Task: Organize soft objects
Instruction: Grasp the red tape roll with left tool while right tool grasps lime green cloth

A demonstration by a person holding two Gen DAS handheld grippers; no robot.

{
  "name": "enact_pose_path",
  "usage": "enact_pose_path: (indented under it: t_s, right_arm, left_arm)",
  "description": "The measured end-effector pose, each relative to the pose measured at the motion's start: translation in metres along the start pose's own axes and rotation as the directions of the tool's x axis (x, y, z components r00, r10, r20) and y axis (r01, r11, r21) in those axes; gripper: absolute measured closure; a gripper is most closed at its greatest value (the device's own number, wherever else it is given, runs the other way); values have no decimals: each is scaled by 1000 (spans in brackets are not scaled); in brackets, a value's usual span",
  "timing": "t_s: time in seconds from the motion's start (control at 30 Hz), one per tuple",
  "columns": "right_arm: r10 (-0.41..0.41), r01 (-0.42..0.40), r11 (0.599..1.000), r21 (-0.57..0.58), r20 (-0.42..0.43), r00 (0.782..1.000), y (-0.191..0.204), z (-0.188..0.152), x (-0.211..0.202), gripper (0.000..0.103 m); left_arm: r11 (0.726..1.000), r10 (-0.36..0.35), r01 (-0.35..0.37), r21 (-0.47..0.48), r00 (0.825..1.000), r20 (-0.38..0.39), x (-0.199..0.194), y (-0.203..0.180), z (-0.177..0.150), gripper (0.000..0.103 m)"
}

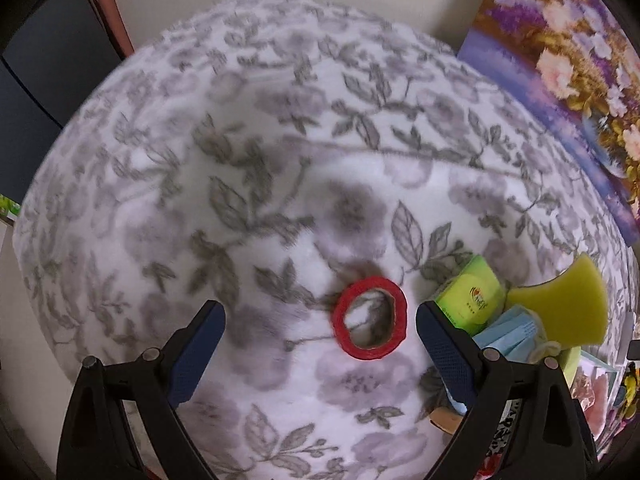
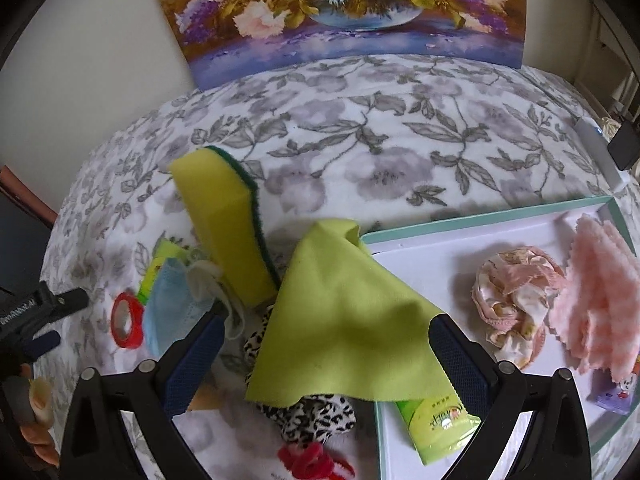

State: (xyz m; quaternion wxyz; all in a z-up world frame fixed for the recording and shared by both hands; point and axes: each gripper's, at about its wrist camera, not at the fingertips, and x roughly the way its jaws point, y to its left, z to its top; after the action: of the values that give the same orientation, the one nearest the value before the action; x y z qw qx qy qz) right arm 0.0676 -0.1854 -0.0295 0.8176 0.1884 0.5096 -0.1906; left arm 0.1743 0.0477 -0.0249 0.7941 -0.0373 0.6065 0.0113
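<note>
The right gripper has its jaws wide apart over the green cloth, which hangs over the tray edge. Pinch its middle gently. The left gripper, jaws apart, holds nothing.

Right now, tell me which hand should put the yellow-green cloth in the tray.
Right. The right gripper is open with the yellow-green cloth lying between its fingers, already draped over the tray rim. The left gripper is open around the red tape ring.
</note>
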Motion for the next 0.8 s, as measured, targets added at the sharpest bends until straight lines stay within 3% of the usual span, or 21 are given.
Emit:
enact_pose_path:
  t_s: [0.17,0.33,0.43,0.5,0.6,0.7,0.8]
  right_arm:
    - [-30,30,999,17,-7,1000,-6,2,10,1]
    - [-26,26,999,36,6,1000,-10,7,10,25]
    - [-18,18,999,37,16,1000,-9,9,8,46]
    - [-15,14,999,37,14,1000,-9,10,8,58]
    - [-15,14,999,43,10,1000,-11,10,7,78]
    - [-21,20,999,49,13,1000,-13,10,6,89]
    - [-18,17,998,55,18,1000,-16,10,5,93]
  left_arm:
    - [1000,-3,4,14,998,-67,25,-13,-5,7]
    - [1000,6,-5,12,996,-94,40,-20,-8,7]
    - [1000,14,-13,11,995,-95,44,-22,-9,10]
    - [1000,11,-11,7,995,-99,47,-24,-10,23]
    - [1000,-15,15,-5,993,-113,52,-21,-11,35]
    - [999,-46,45,-14,992,-121,56,-24,-11,41]
    - [998,-62,62,-8,992,-113,56,-29,-14,50]
